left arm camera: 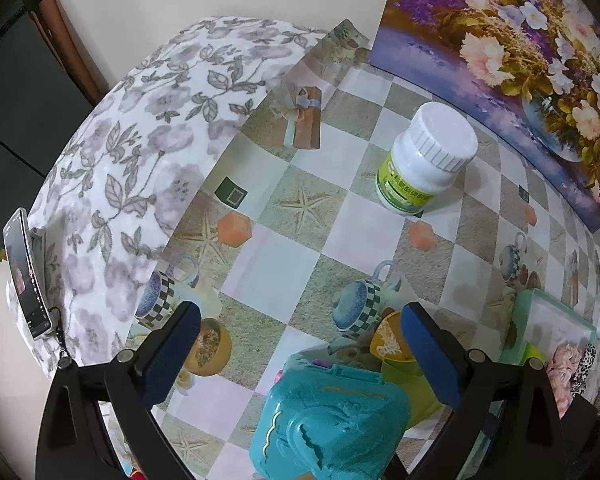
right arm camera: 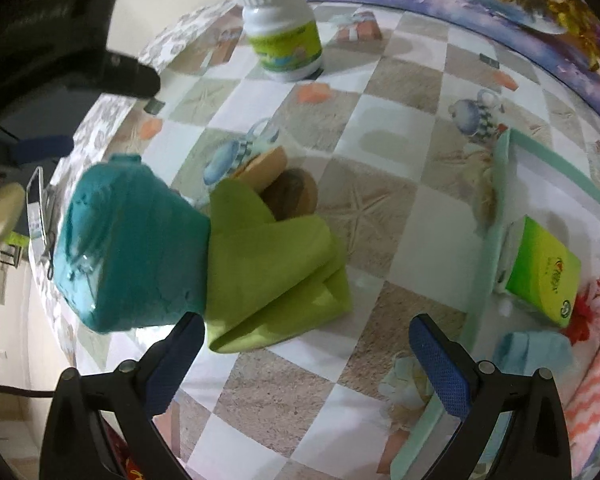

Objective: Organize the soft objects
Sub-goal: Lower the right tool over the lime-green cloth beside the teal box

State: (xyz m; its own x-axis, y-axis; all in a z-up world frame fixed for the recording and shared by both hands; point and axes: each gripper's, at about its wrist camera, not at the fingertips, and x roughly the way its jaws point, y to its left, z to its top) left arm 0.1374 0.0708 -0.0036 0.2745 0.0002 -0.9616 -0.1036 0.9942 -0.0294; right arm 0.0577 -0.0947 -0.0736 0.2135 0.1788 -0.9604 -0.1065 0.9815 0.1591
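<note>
Green cloth (right arm camera: 276, 272) lies folded on your bench (right arm camera: 380, 208) beside the teal box (right arm camera: 132, 248) — both grippers, left (left arm camera: 300, 344) and right (right arm camera: 306, 356), released, likely ready to collect it.

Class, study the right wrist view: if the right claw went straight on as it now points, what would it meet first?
Probably the bare checked tablecloth; the right claw is open, and the green cloth lies just left of its line. Depth is unclear.

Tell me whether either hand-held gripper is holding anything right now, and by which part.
Nothing is held. The left hand-held gripper is open above the teal case, and the right hand-held gripper is open near the green cloth.
</note>
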